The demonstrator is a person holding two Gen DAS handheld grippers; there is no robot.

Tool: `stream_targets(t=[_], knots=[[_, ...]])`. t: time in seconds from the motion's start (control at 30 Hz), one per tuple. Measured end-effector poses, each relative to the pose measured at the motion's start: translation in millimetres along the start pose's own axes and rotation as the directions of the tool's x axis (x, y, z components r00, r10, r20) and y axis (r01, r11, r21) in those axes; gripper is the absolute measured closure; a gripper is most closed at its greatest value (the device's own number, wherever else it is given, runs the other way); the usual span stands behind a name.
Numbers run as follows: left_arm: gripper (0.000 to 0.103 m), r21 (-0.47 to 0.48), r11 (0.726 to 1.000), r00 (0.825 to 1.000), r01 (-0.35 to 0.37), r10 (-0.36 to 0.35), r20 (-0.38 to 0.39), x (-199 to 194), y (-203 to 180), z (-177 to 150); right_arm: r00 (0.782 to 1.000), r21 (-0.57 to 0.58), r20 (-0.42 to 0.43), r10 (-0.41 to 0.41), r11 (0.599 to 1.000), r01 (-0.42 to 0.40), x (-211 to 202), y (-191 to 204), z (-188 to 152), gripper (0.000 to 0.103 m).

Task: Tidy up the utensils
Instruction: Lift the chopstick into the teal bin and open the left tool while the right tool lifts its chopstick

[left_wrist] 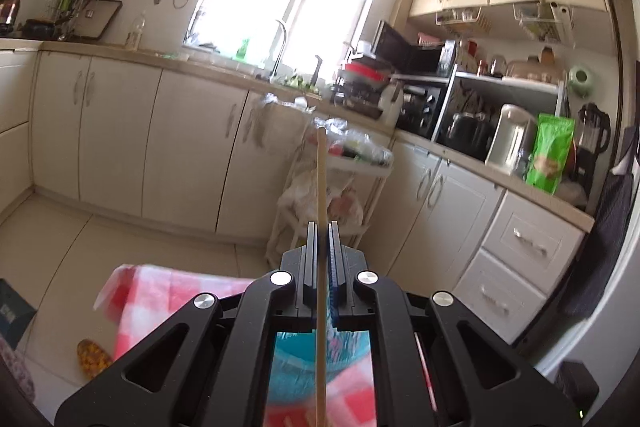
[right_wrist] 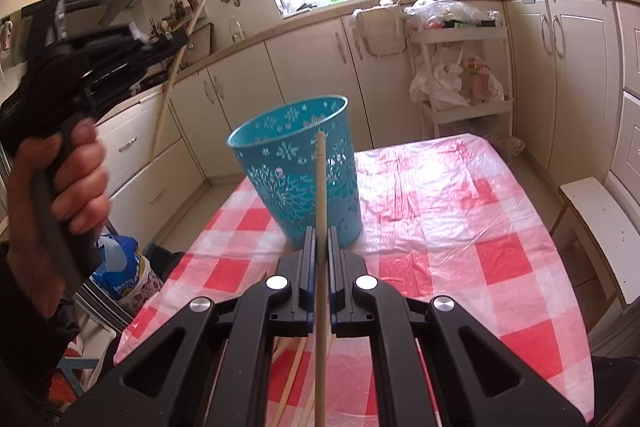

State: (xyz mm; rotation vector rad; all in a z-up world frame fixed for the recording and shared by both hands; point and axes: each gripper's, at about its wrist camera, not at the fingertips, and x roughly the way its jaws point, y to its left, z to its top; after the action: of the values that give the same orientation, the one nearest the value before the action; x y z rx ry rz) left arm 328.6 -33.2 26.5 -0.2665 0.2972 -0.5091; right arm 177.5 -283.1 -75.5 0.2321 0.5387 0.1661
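In front of me stands the table (right_wrist: pixel 460 227) under its red-and-white checked plastic cloth, with cream kitchen cabinets (right_wrist: pixel 304 59) running along the far walls and a white trolley (right_wrist: pixel 464 75) of bags past the table's far edge. On the cloth, near its left side, the teal cut-out cup (right_wrist: pixel 298 171) stands upright with its mouth open.

My left gripper (left_wrist: pixel 322 227) is raised above the table, its jaws pressed together on a thin wooden chopstick (left_wrist: pixel 321 195) that sticks out past the fingertips toward the far counter. From the right wrist view my left hand (right_wrist: pixel 60 195) shows at the left, well apart from the cup, wrapped around the gripper's handle, with that chopstick slanting through the tips.

My right gripper (right_wrist: pixel 319 233) sits just on the near side of the cup, pinching a second chopstick (right_wrist: pixel 320 187) whose tip reaches up toward the cup's rim. More loose chopsticks (right_wrist: pixel 294 371) lie on the cloth beneath this gripper, near me.
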Motion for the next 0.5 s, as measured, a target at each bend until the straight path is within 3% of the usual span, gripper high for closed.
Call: stream_targets(t=[0.2,0.5], knots=[[0.099,-0.005,0.999,0.996,-0.045,0.045,0.083,49,-10,25,0.999,0.023,0.033,-0.004,1.0,0.003,0,-8,8,0.097],[0.099,0.013,0.99,0.988,-0.14,0.141,-0.06,104,-1,-9,0.997,0.043,0.073,-0.013,0.999,0.01,7,-18,18,0.097]])
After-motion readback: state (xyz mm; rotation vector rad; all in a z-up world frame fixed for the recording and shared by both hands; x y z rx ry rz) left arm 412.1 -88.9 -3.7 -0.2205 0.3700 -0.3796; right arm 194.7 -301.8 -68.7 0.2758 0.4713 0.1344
